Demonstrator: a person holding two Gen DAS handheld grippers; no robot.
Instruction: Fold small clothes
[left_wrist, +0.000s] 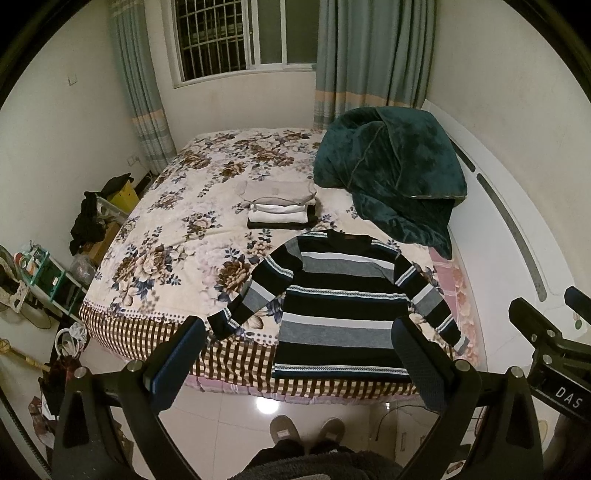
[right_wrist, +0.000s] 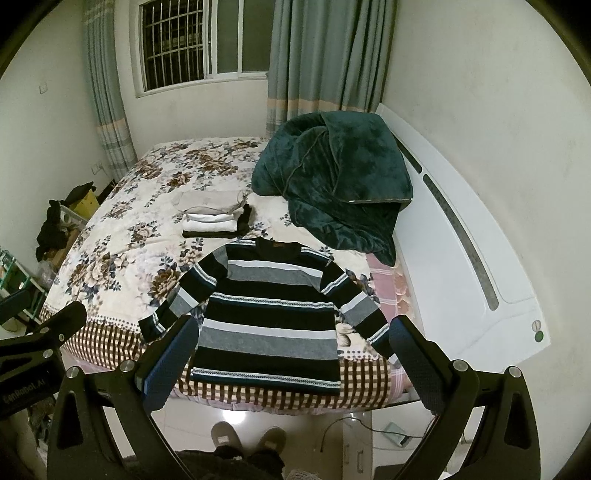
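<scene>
Step in hand: the striped sweater (left_wrist: 332, 306) lay spread flat, sleeves angled out, unfolded; by my reading the fold had not begun.
Sweater place: lower centre of both views, on the near edge of the bed (left_wrist: 177, 229), hem toward the person's slippers (left_wrist: 306, 428).
Left tongs (left_wrist: 299, 362): spread wide, holding nothing, above the hem and off the cloth.
Right tongs (right_wrist: 291, 358): spread wide as well, empty, framing the sweater's lower half.
Next move: likely each tongs lowering to a sleeve or side edge and pinching only the knit, not the bedcover beneath.
Finished pile: folded clothes (left_wrist: 279, 206) stacked mid-frame just beyond the collar.
Containers: a teal crate (left_wrist: 48, 273) at the left edge held small items, too small to name.
Other: a green blanket (left_wrist: 388, 173) heaped at upper right.
</scene>
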